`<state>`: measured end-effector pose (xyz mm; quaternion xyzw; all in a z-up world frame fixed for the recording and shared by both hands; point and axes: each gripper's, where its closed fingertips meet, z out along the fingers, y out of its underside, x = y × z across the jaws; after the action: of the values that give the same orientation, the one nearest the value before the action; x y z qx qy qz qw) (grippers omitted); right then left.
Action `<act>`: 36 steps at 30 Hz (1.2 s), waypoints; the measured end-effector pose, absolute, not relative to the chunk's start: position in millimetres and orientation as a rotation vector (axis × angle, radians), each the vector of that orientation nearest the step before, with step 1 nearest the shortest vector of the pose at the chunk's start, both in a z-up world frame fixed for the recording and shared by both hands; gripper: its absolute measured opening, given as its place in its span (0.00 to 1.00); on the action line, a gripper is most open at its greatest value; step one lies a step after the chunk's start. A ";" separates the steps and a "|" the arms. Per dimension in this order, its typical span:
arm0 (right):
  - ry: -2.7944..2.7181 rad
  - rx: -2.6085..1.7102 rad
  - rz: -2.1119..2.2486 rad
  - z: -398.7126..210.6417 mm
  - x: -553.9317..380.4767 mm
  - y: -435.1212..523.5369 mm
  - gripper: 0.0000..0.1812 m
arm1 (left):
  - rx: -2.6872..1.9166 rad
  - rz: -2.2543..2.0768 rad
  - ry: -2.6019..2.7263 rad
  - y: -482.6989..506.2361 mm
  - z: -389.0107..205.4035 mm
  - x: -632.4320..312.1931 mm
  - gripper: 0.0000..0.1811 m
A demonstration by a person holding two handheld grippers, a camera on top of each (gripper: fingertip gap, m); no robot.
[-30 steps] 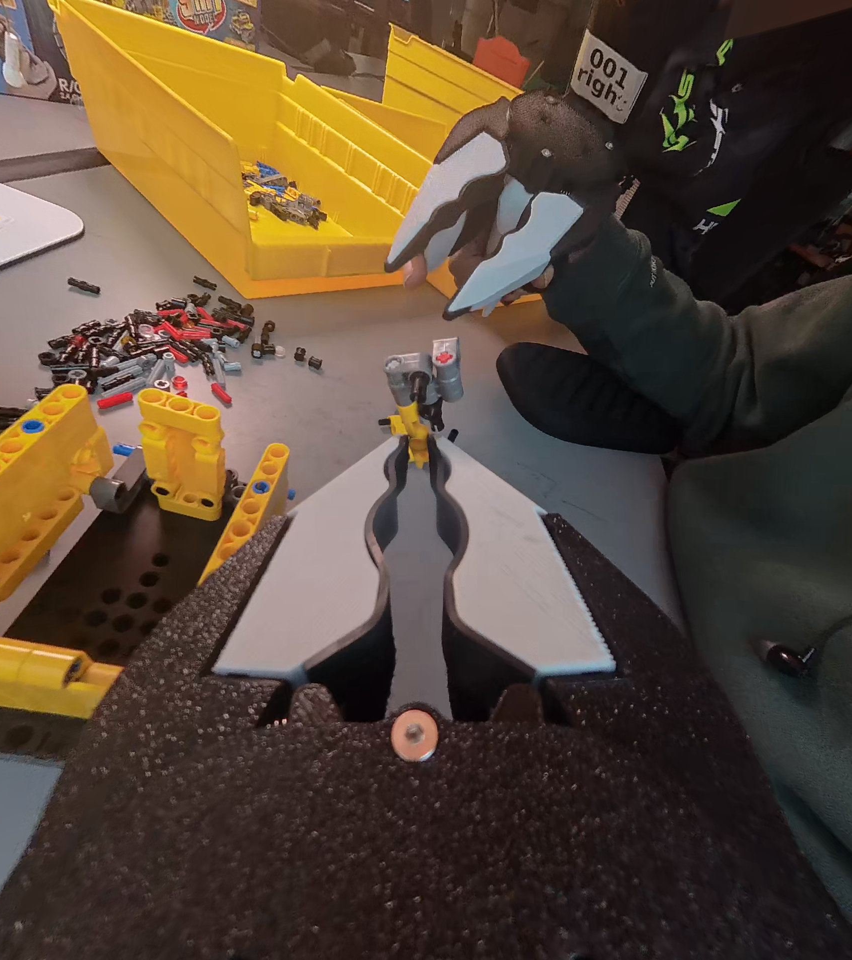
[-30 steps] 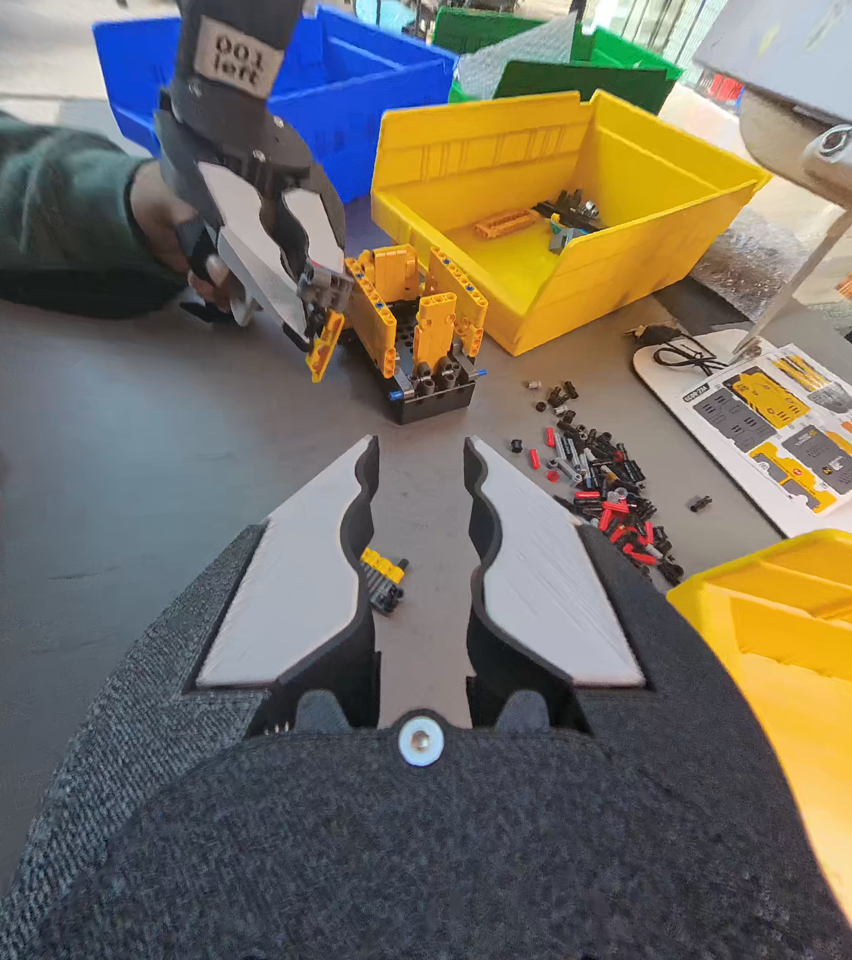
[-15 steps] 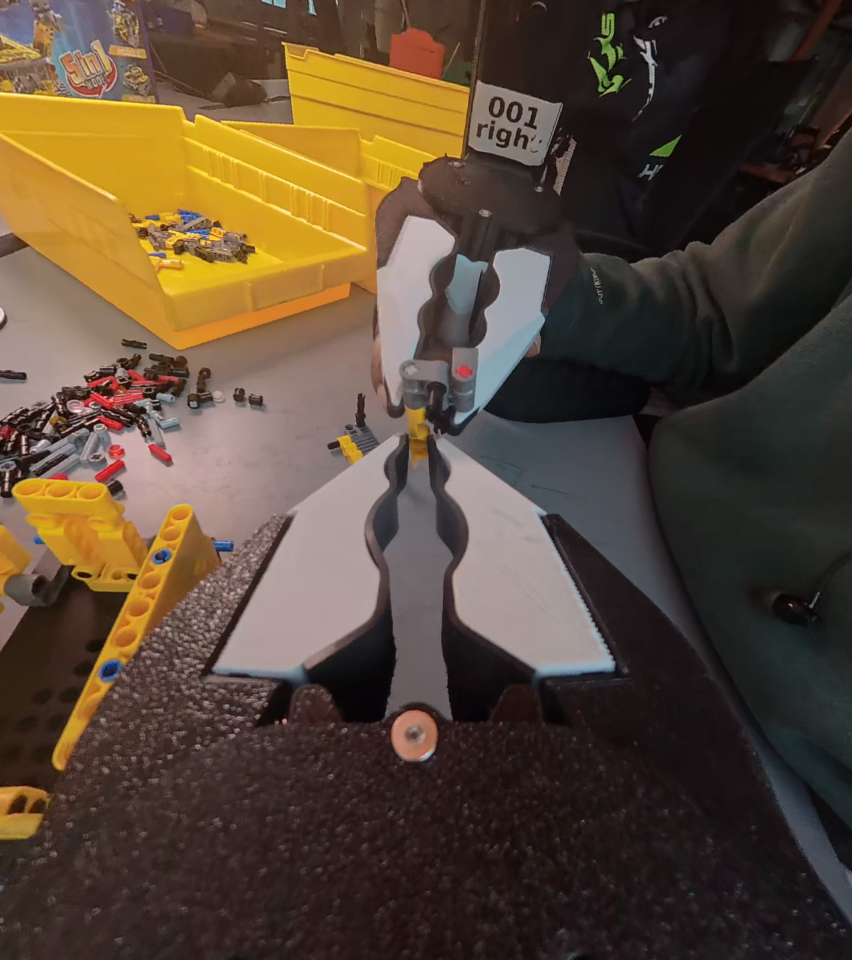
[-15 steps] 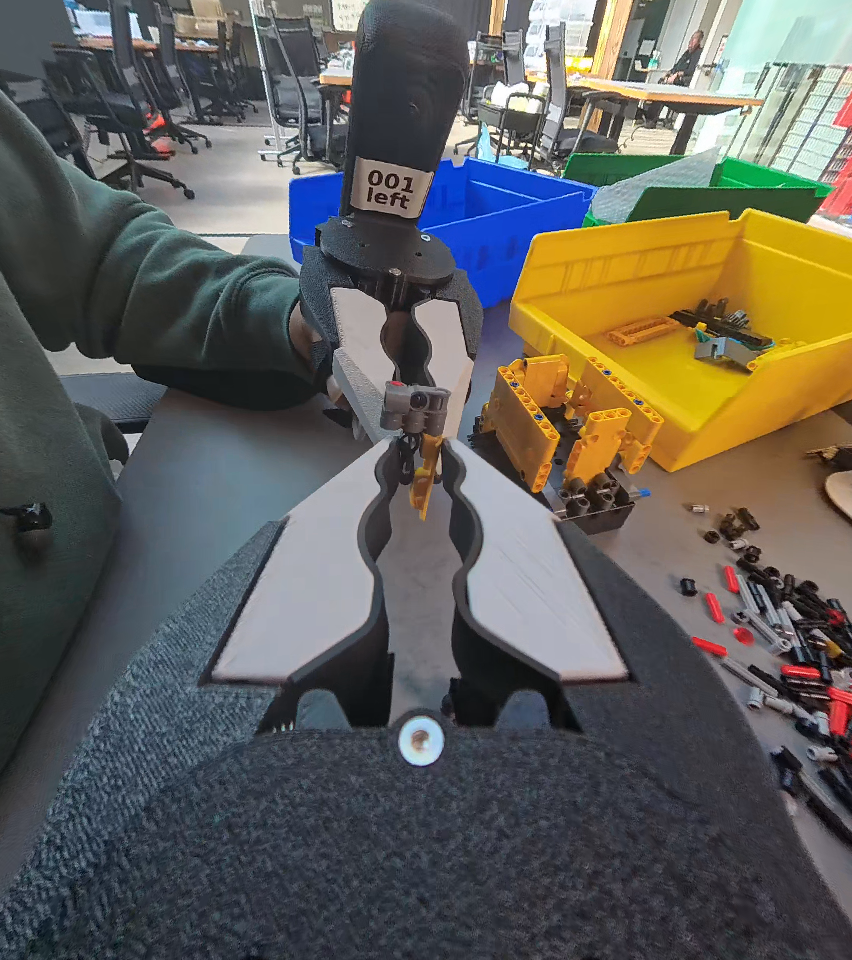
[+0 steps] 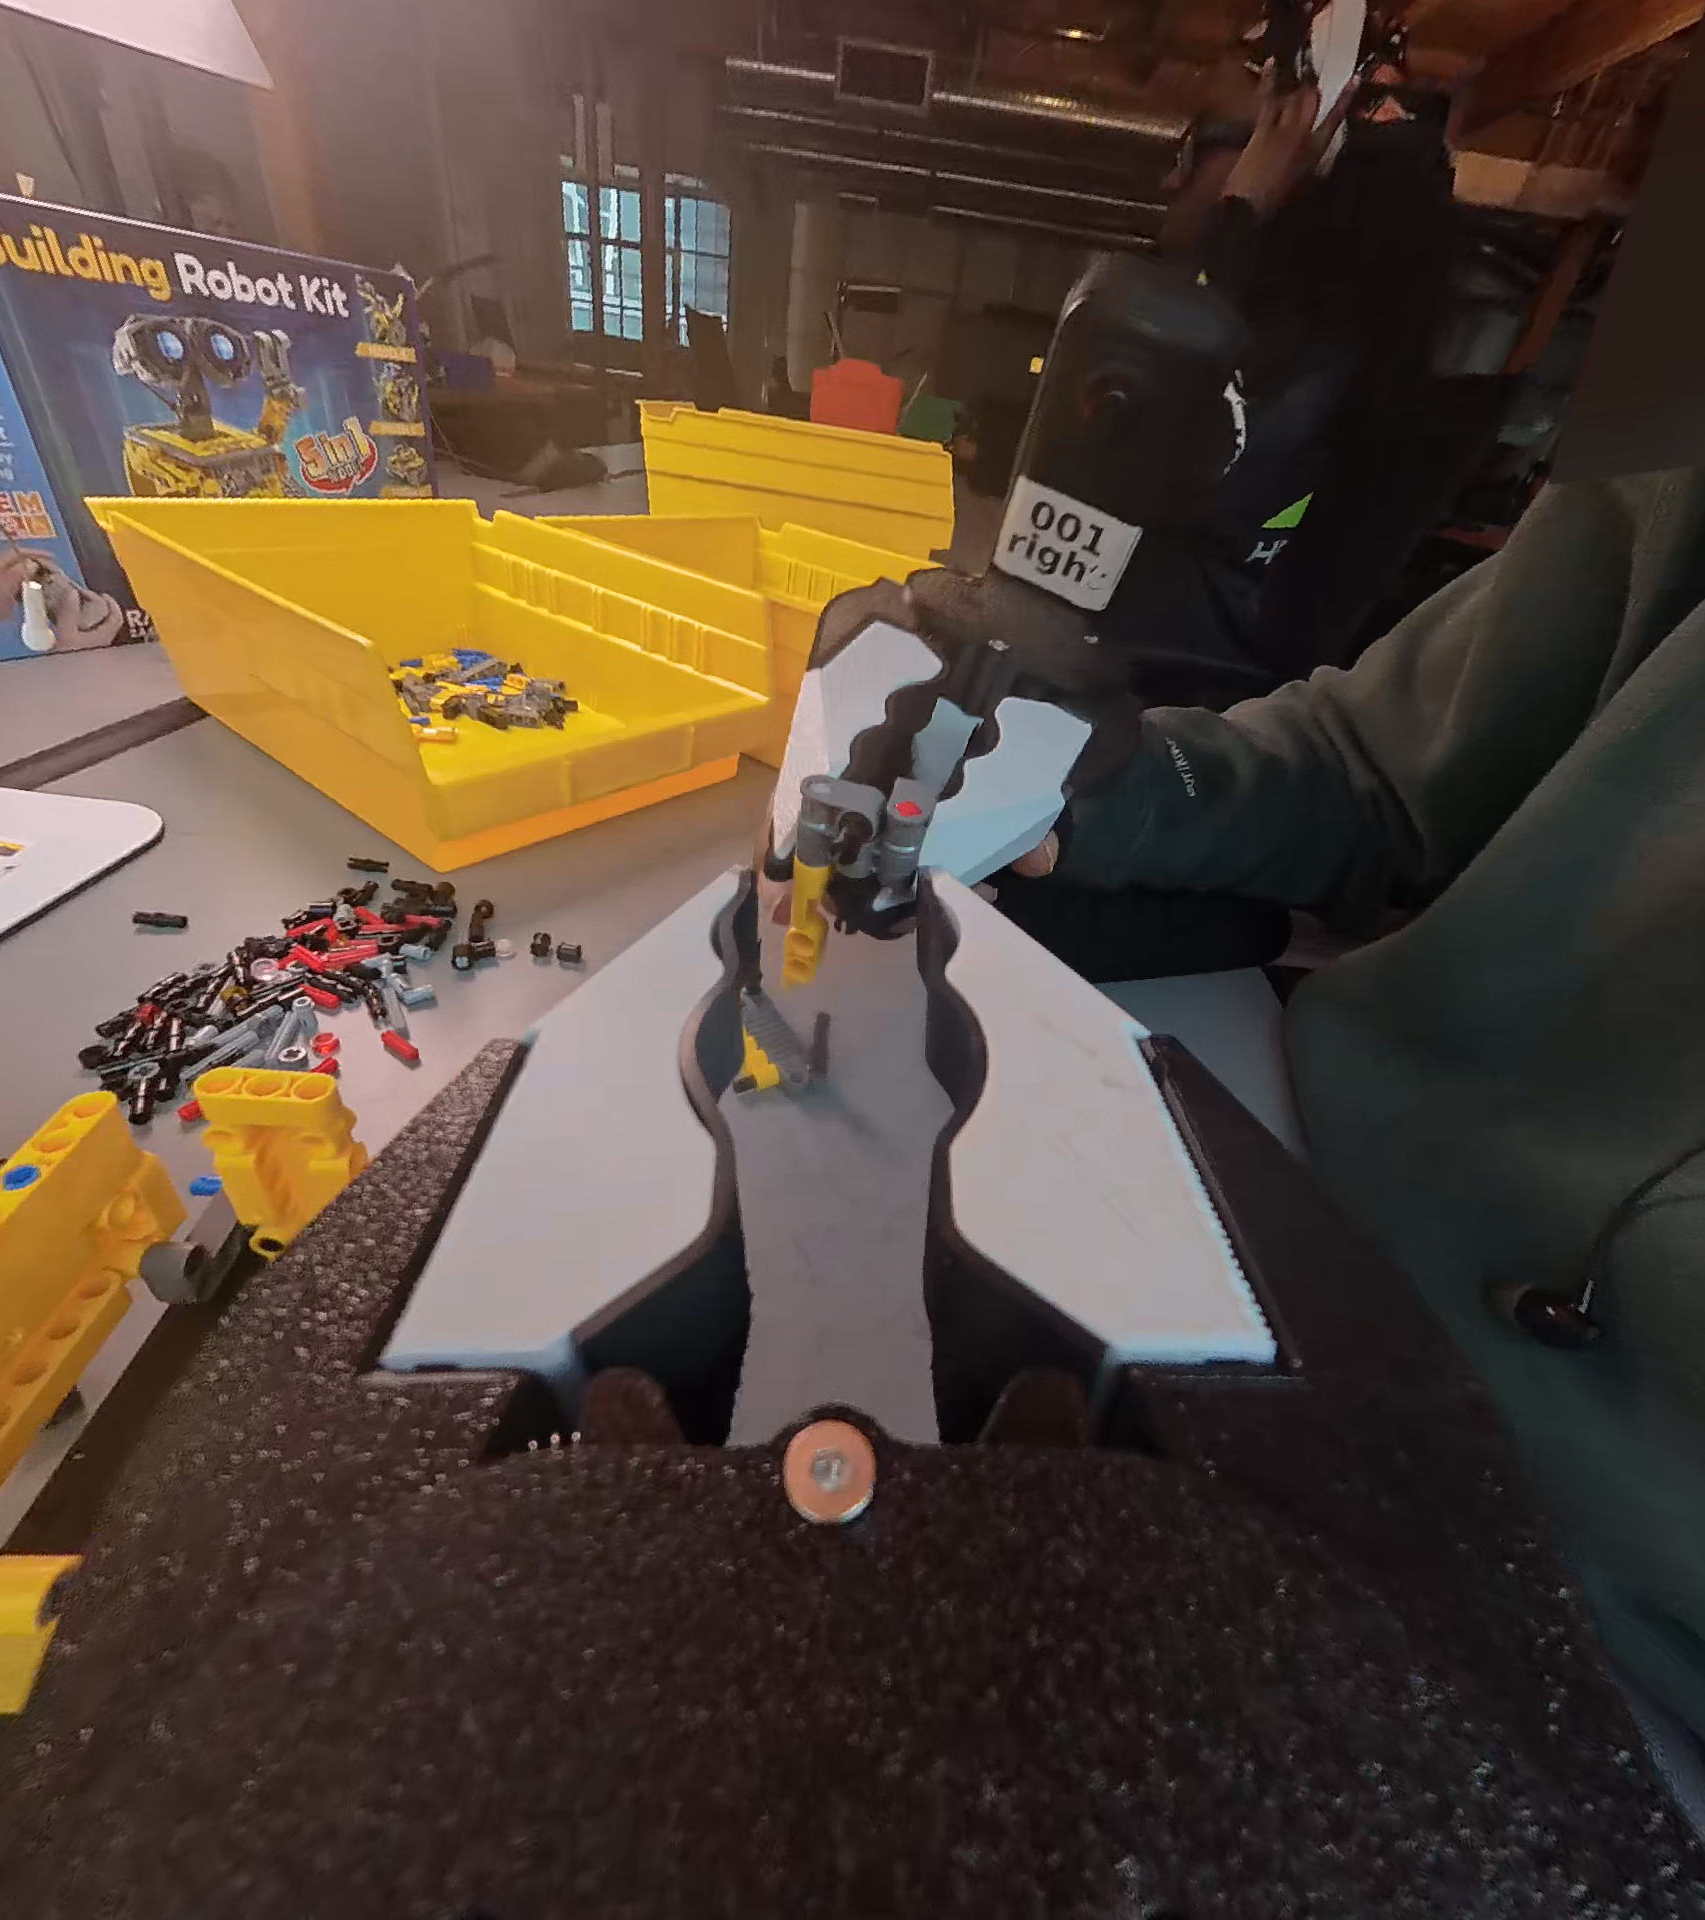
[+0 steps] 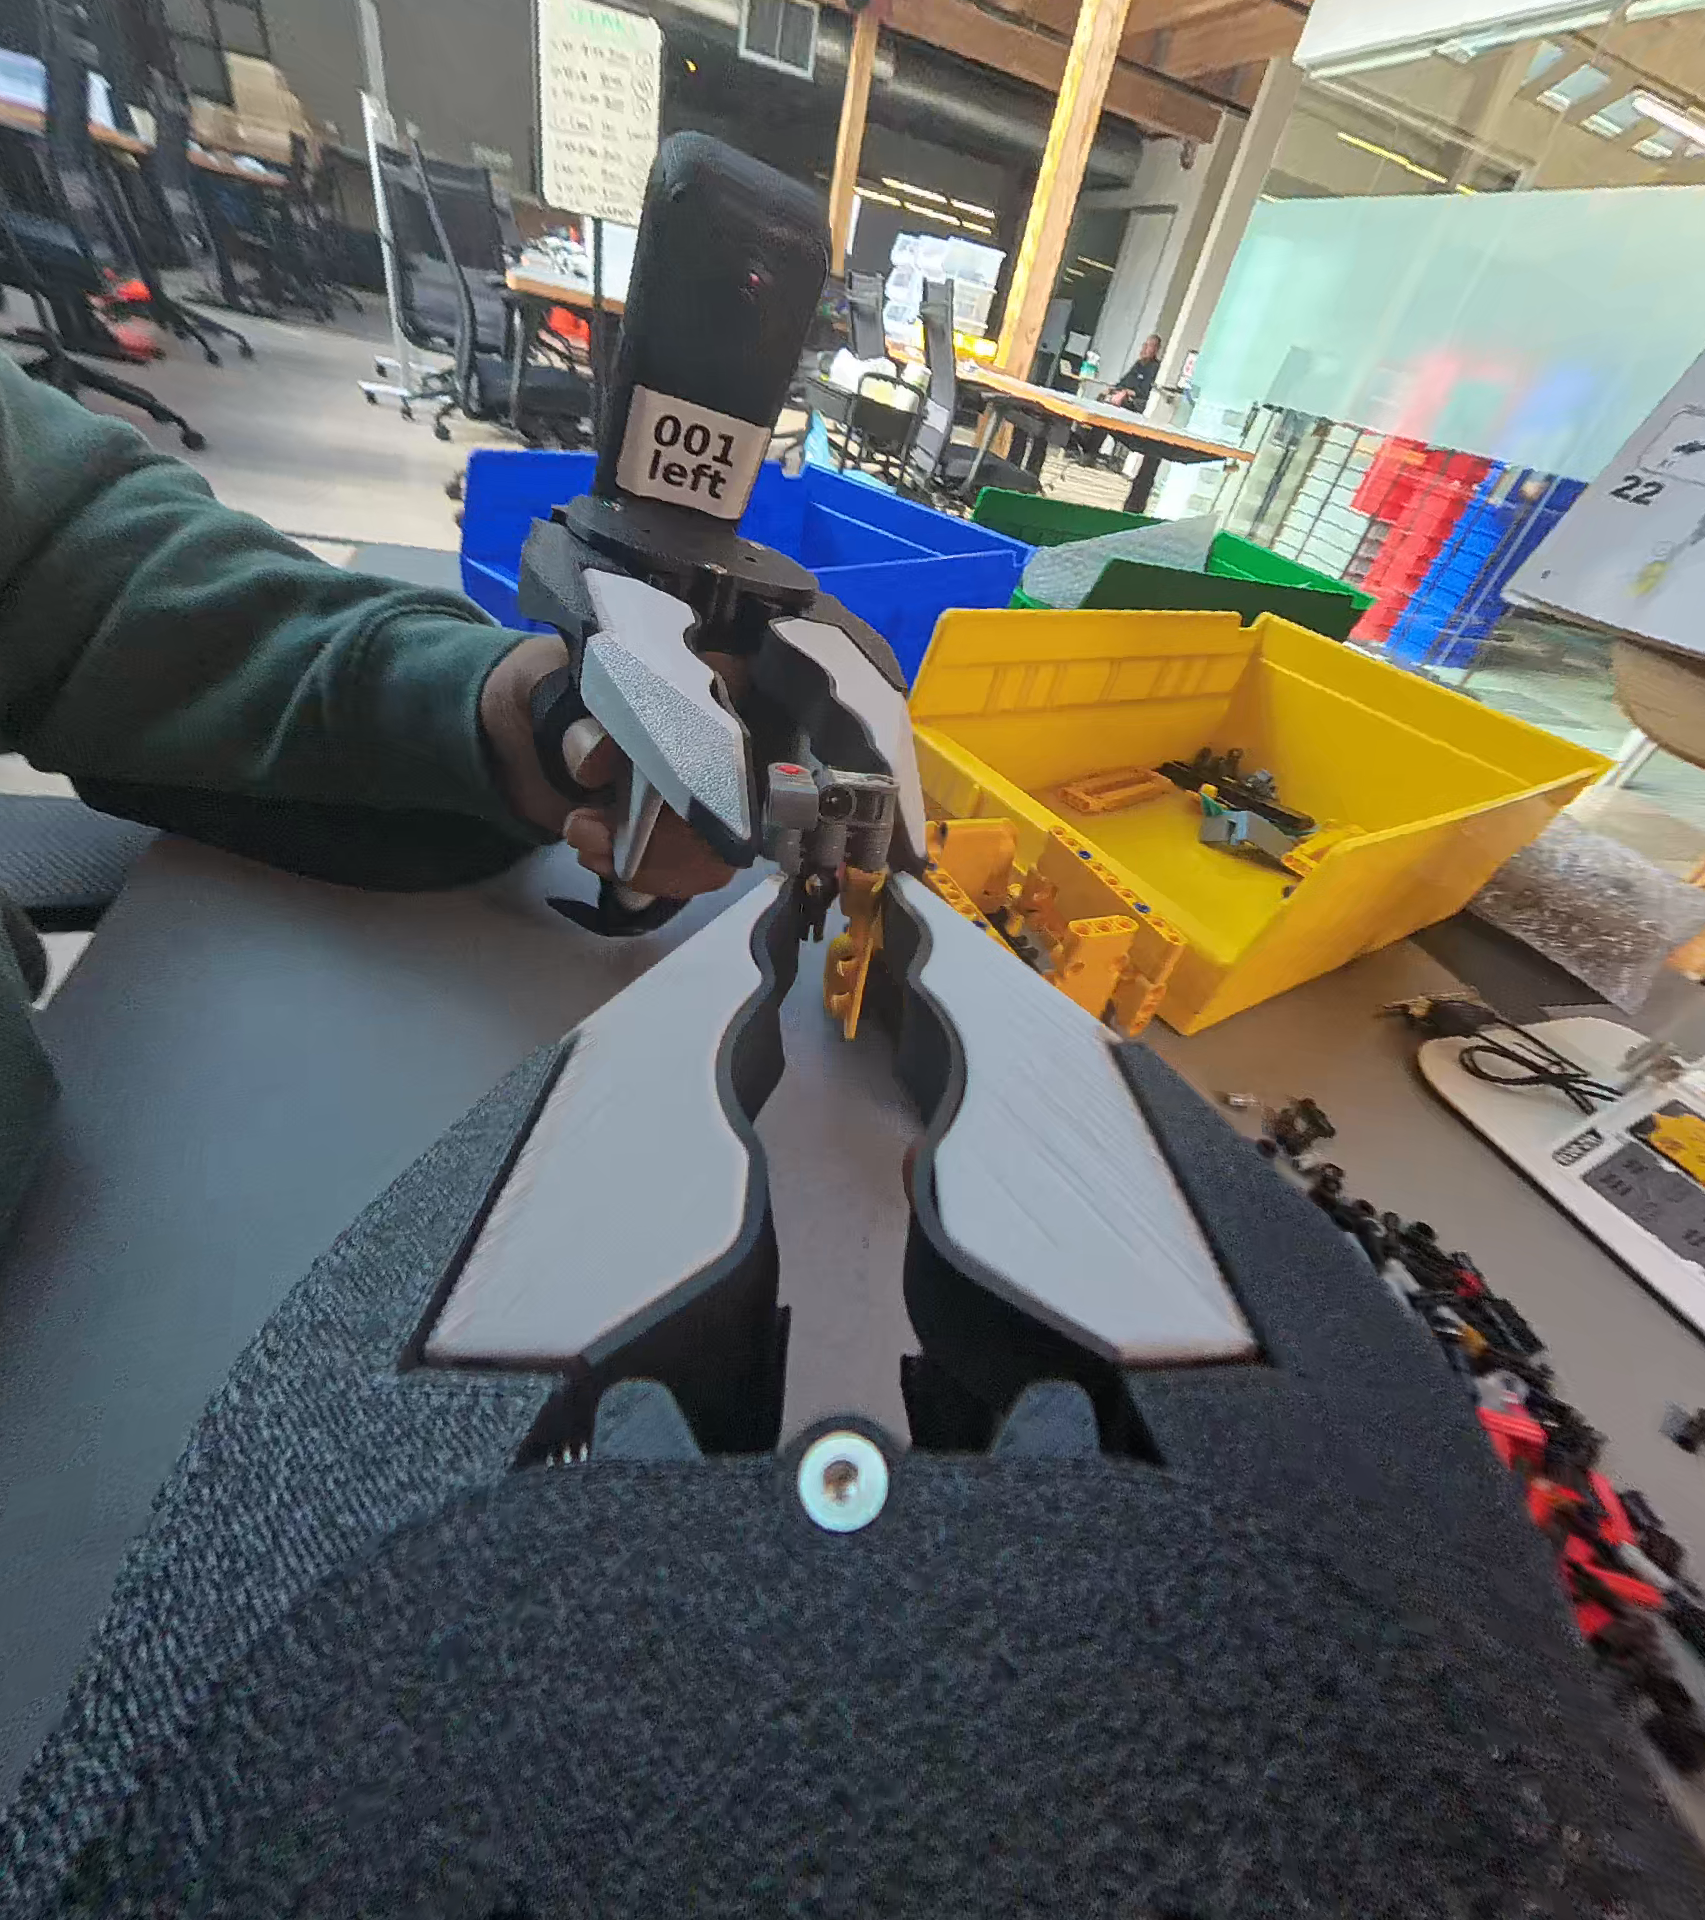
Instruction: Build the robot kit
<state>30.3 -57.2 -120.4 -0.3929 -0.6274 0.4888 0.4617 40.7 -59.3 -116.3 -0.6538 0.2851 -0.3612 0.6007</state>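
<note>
Holding the small grey-and-yellow assembly (image 5: 843,862) in the right gripper (image 6: 832,914), jaws clamped on it, above the table (image 5: 536,790). Our left gripper (image 5: 832,914) sits spread around it, not gripping. We judge it light, rigid, snap-jointed; grip the grey block, not the dangling yellow beam (image 6: 853,956).

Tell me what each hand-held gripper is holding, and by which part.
The right hand-held gripper pinches the grey-and-yellow brick assembly just below its grey connectors; the yellow beam hangs free. The left hand-held gripper is open, holding nothing.
</note>
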 end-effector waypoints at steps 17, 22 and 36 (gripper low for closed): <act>-1.493 -1.227 1.485 -132.4 24.0 -50.7 0.09 | -1.591 -1.077 0.431 -51.2 -112.6 29.8 0.12; -1.458 -1.268 1.638 -127.3 25.2 -54.5 0.04 | -1.541 -1.159 0.412 -54.7 -105.2 30.8 0.12; -1.482 -1.250 2.202 -108.0 42.5 -84.6 0.04 | -1.440 -1.295 0.529 -76.1 -92.9 59.1 0.10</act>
<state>42.5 -84.6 -108.0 -0.4238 -0.5023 0.7465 0.1039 59.1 -76.1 -92.9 -0.6052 0.2225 -0.5439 0.5370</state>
